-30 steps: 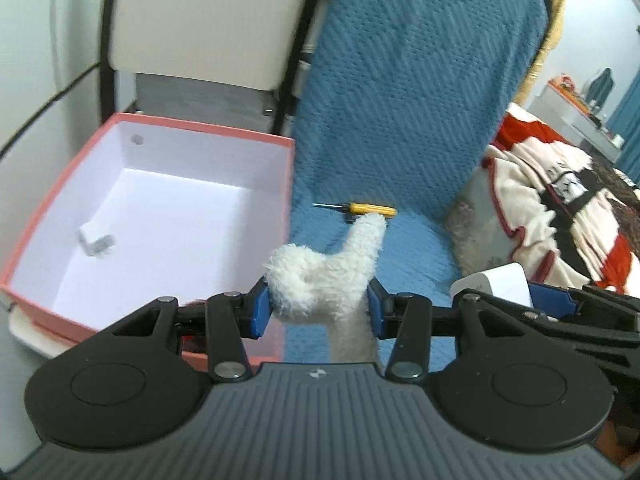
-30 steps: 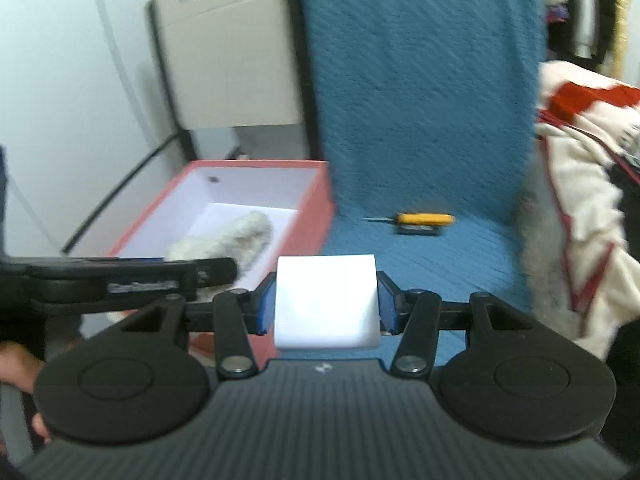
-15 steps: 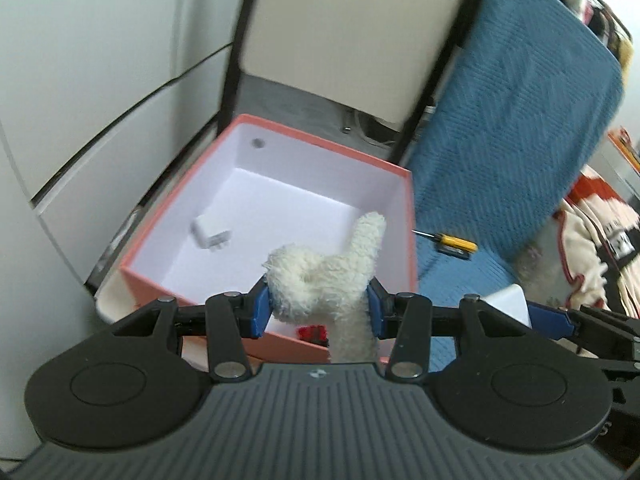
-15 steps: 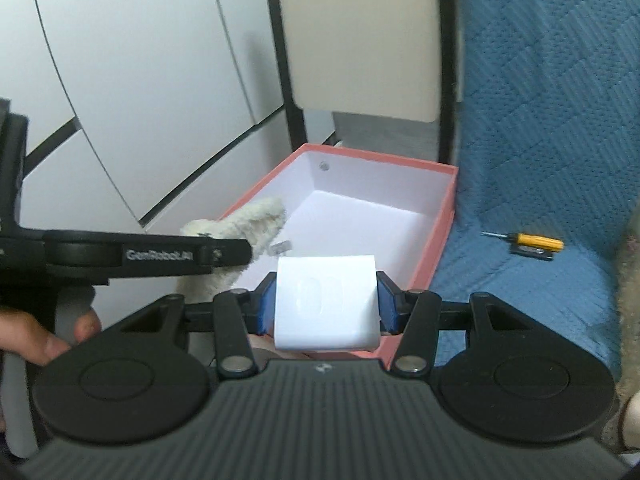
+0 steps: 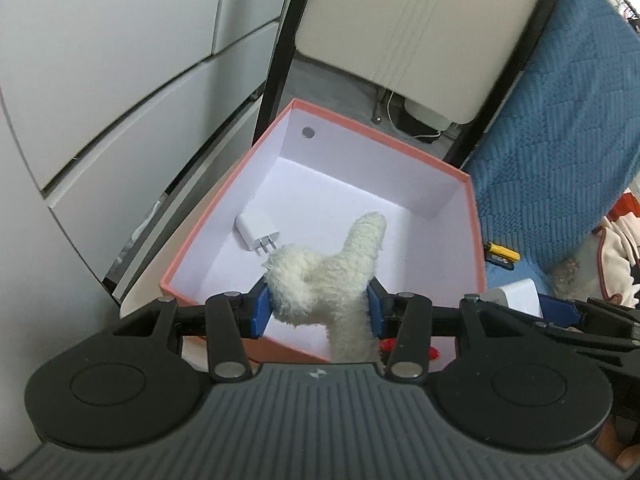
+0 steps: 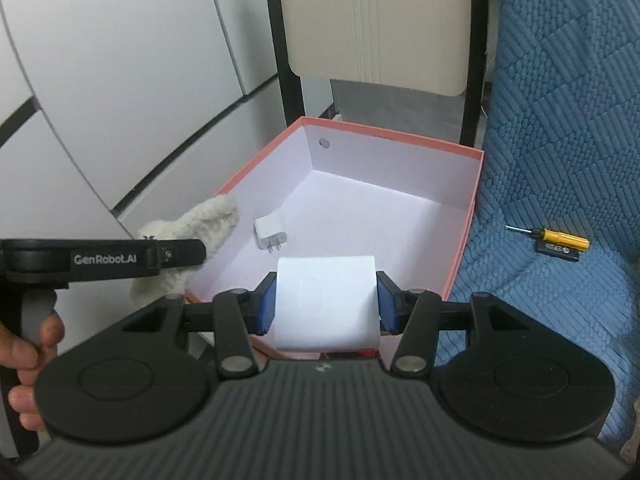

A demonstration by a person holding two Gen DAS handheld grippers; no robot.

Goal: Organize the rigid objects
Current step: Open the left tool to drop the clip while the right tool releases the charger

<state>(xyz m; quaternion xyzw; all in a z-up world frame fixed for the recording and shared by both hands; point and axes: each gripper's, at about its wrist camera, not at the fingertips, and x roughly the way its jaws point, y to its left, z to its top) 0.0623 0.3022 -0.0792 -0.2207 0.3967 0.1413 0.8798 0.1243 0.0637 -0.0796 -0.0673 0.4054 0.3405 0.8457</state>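
A pink box (image 5: pixel 476 216) (image 6: pixel 468 236) with a white inside stands open on a chair seat. A small white plug charger (image 5: pixel 256 230) (image 6: pixel 272 234) lies on the box floor. My left gripper (image 5: pixel 318 308) is shut on a fluffy white plush toy (image 5: pixel 332 276) (image 6: pixel 200 220), held over the box's near edge. My right gripper (image 6: pixel 326 306) is shut on a white rectangular block (image 6: pixel 326 300) (image 5: pixel 520 296), also above the near edge. A yellow-handled screwdriver (image 6: pixel 556 238) (image 5: pixel 502 254) lies on the blue cover to the right of the box.
A blue quilted cover (image 6: pixel 560 120) drapes the seat on the right. A cream chair back (image 6: pixel 372 20) with black frame rises behind the box. White cabinet panels (image 5: pixel 100 80) stand to the left. A hand (image 6: pixel 28 344) grips the left tool's handle.
Both grippers have swung left from over the blue cover to above the pink box, sinking slightly, each still gripping its object. The screwdriver now sits off to the right.
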